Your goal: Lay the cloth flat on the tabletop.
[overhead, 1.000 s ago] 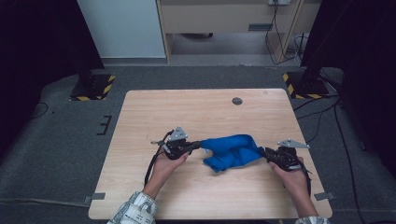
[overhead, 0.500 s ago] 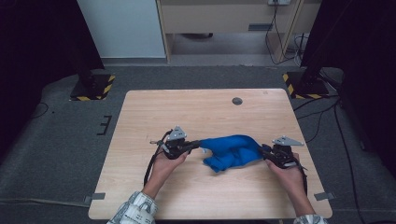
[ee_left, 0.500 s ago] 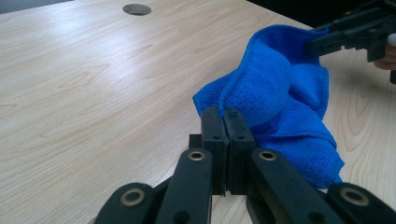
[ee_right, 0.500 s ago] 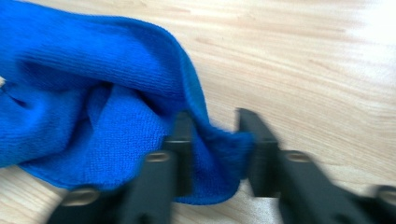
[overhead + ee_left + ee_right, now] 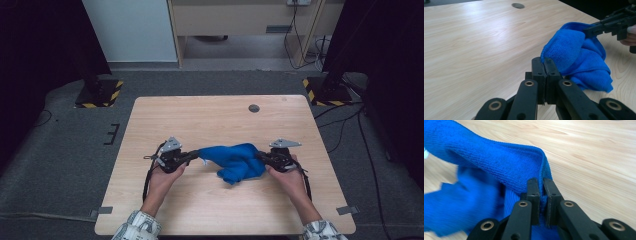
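Stretching left to right across the table, the blue cloth [image 5: 235,161] is pinched by left gripper [image 5: 194,155] and right gripper [image 5: 261,156].

Right gripper [image 5: 541,187] jaws nearly together, pinching a fold of the blue cloth [image 5: 494,165]; they have just been closing on it. Cloth stretches off to the left, bunched and blurred lower left. Wooden table [image 5: 594,162] bare to the right and far.
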Tool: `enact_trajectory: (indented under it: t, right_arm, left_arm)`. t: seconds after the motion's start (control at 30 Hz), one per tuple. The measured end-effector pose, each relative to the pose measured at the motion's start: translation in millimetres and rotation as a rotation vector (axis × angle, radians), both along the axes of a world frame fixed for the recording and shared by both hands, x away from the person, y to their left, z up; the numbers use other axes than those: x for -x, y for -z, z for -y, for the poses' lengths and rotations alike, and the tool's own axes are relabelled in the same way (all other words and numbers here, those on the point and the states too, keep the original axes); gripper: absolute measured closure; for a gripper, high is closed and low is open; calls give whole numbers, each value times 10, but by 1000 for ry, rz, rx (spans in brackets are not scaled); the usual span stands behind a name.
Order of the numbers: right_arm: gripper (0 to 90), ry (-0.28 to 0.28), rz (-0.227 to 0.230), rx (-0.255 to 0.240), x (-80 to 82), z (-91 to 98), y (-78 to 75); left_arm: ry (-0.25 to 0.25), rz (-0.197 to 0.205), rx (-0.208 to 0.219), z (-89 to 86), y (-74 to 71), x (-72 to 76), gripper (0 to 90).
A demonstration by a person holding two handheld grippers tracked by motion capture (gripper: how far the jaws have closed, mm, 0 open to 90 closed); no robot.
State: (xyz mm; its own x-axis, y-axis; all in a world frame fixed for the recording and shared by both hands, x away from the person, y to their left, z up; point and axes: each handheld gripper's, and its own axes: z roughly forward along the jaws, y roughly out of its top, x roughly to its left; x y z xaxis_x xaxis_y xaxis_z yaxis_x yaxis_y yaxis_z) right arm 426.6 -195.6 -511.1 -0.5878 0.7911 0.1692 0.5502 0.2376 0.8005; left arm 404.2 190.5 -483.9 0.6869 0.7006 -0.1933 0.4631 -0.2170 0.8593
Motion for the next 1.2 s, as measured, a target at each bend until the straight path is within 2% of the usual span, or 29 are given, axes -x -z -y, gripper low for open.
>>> enact_trajectory:
  t: [0.07,0.17,0.23,0.33,0.4,0.47,0.57,0.63,0.7,0.87,1.07,1.2]
  right_arm:
    - [843,-25,-7,-33,-20,-86,-14]
    - [840,-41,2,-22,-25,-155,-33]
    - [839,-28,8,-15,-9,-138,-54]
    - [836,5,22,3,16,-35,-76]
    - [839,31,11,-5,25,59,-70]
    - [839,46,9,8,29,150,-64]
    - [840,81,-4,-2,41,270,-54]
    - [841,91,-8,-7,58,330,-46]
    - [841,89,-13,-1,83,358,-35]
    - [839,87,-23,12,121,375,-17]
    - [839,85,-22,16,130,383,-8]
    - [839,89,-25,17,139,385,-6]
  left_arm:
    - [-23,-4,2,-103,-6,20,885]
    - [-45,-14,16,-204,6,12,885]
    - [-51,-19,18,-213,24,-8,884]
    - [-47,-32,0,-162,71,-46,882]
    - [-48,-43,-17,-111,115,-70,881]
    - [-60,-56,-12,-57,156,-101,877]
    - [-74,-64,18,34,199,-167,873]
    - [-62,-63,3,99,229,-187,875]
    - [-57,-65,-20,149,256,-192,874]
    - [-38,-58,-18,182,258,-208,853]
    - [-29,-50,-54,174,247,-206,842]
    - [-30,-46,-37,157,242,-208,825]
